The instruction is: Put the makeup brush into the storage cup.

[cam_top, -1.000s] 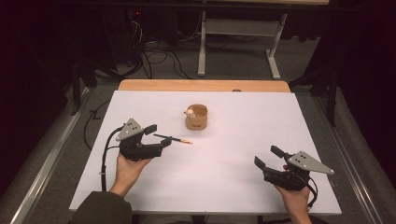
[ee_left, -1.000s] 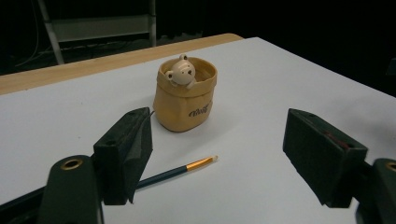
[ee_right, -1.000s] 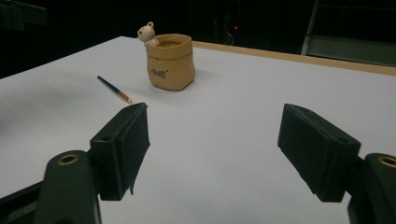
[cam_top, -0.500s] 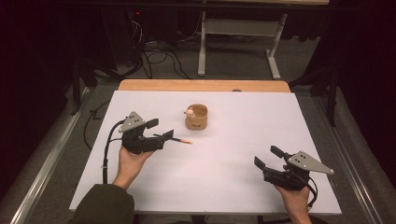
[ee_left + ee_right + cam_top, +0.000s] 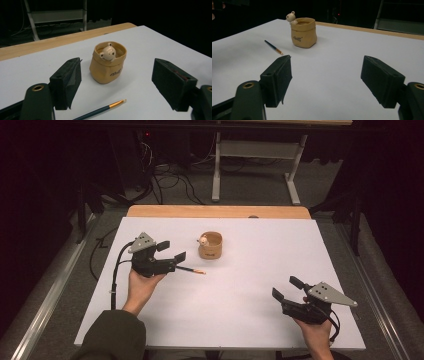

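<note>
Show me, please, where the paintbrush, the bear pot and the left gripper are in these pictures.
paintbrush (image 5: pixel 100 110), left gripper view, on its dark handle.
bear pot (image 5: pixel 107 71), left gripper view, on its tan front wall.
left gripper (image 5: pixel 171 251), high view, midway between its open jaw tips.

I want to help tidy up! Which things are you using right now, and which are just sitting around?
In use:
left gripper, open above the pencil
pencil
bear pot

Just about:
right gripper, open, holding nothing
white table
metal stand
floor cables
</note>
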